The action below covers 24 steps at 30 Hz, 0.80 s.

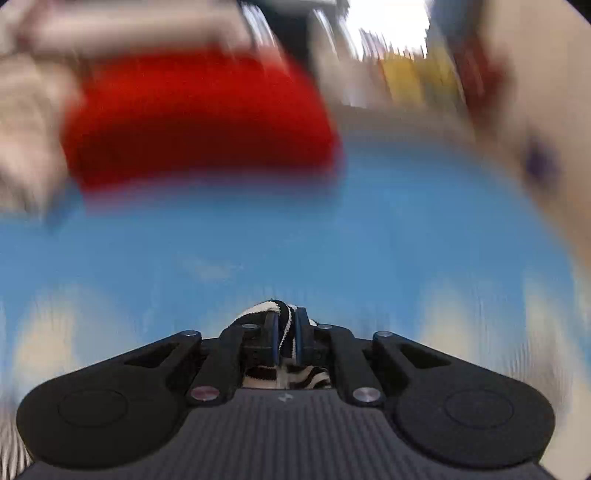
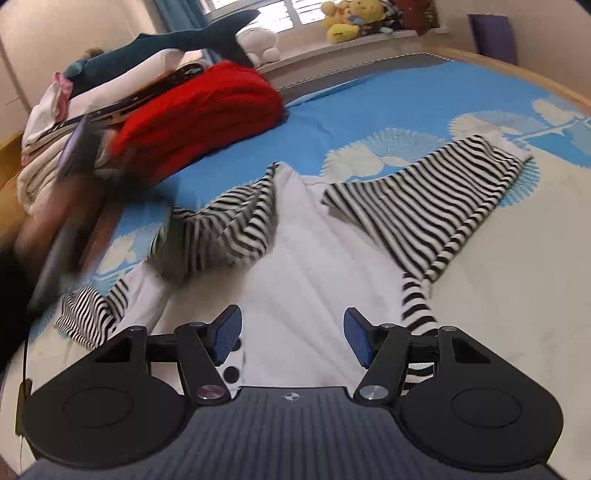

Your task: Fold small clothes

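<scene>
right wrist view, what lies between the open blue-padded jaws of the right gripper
In the right wrist view, white fabric of the black-and-white striped garment lies between the right gripper jaws, untouched by the pads.

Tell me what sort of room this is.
Most likely a bedroom: a bed with a blue patterned sheet, plush toys on the windowsill, and folded bedding piled at one end.

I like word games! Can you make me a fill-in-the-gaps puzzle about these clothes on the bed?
1. The left gripper is shut on fabric striped black and ____.
2. The right gripper has its jaws ____, holding nothing.
3. The bulky folded blanket on the bed is ____.
4. The bedsheet under the striped garment is mostly ____.

Missing words: white; open; red; blue
</scene>
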Available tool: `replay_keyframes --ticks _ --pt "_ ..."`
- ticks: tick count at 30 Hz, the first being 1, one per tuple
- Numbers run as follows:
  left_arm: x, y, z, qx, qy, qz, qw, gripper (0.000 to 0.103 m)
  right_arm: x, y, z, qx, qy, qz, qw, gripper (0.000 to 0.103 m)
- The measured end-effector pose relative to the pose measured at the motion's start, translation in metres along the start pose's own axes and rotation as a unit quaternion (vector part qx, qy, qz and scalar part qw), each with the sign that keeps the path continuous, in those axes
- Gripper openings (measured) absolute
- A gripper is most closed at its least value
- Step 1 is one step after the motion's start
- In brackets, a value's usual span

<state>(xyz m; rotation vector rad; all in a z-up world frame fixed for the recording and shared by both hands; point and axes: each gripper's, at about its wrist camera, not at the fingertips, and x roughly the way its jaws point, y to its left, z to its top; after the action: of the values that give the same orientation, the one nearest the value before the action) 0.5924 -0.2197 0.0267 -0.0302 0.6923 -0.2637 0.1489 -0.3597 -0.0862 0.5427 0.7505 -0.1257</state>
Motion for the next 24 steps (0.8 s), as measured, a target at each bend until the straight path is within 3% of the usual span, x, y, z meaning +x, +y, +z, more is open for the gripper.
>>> replay_keyframes --ticks 1,2,3,4,6,9,12,15,19,21,22,24 --pt "-0.006 0.005 0.035 -0.046 -0.05 -0.011 0.9976 0.033 0.001 0.001 0.0 -0.001 0.002 0.002 1.0 0.063" --pt "-0.014 0.011 0.049 -0.085 -0.083 -0.018 0.9928 0.084 0.003 0.003 0.0 -0.008 0.006 0.005 1.0 0.063" --pt "-0.023 0.016 0.057 -0.122 -0.108 -0.011 0.9865 0.101 0.004 0.003 0.0 -0.01 0.009 0.007 1.0 0.063" --pt "-0.031 0.019 0.058 -0.136 -0.125 0.011 0.9828 0.103 0.005 0.002 0.0 -0.011 0.013 0.008 1.0 0.063" --pt "-0.033 0.024 0.049 -0.083 -0.122 0.015 0.9889 0.103 0.006 0.001 0.001 -0.015 0.018 0.015 1.0 0.063" --pt "-0.024 0.055 0.007 -0.029 -0.07 0.038 0.9964 0.103 0.009 -0.002 0.004 -0.006 0.021 0.012 1.0 0.063" --pt "-0.033 0.116 -0.061 -0.041 -0.017 0.053 0.9976 0.103 0.008 -0.002 0.0 -0.009 0.024 0.018 0.999 0.063" --pt "-0.058 0.2 -0.131 -0.086 0.017 0.075 0.9933 0.103 0.008 -0.004 -0.004 -0.019 0.021 0.0 1.0 0.063" --pt "-0.112 0.316 -0.221 -0.164 0.015 0.14 0.9764 0.103 0.014 -0.01 -0.003 -0.006 0.021 -0.016 1.0 0.063" --pt "-0.14 0.373 -0.257 -0.203 -0.001 0.187 0.9613 0.103 0.019 -0.01 -0.004 -0.004 0.022 -0.021 1.0 0.063" --pt "-0.149 0.399 -0.269 -0.235 -0.007 0.206 0.9499 0.103 0.022 -0.009 -0.004 -0.003 0.021 -0.022 1.0 0.063" --pt "-0.166 0.451 -0.296 -0.33 -0.019 0.218 0.9182 0.103 0.027 -0.007 -0.004 -0.003 0.016 -0.028 0.999 0.063"
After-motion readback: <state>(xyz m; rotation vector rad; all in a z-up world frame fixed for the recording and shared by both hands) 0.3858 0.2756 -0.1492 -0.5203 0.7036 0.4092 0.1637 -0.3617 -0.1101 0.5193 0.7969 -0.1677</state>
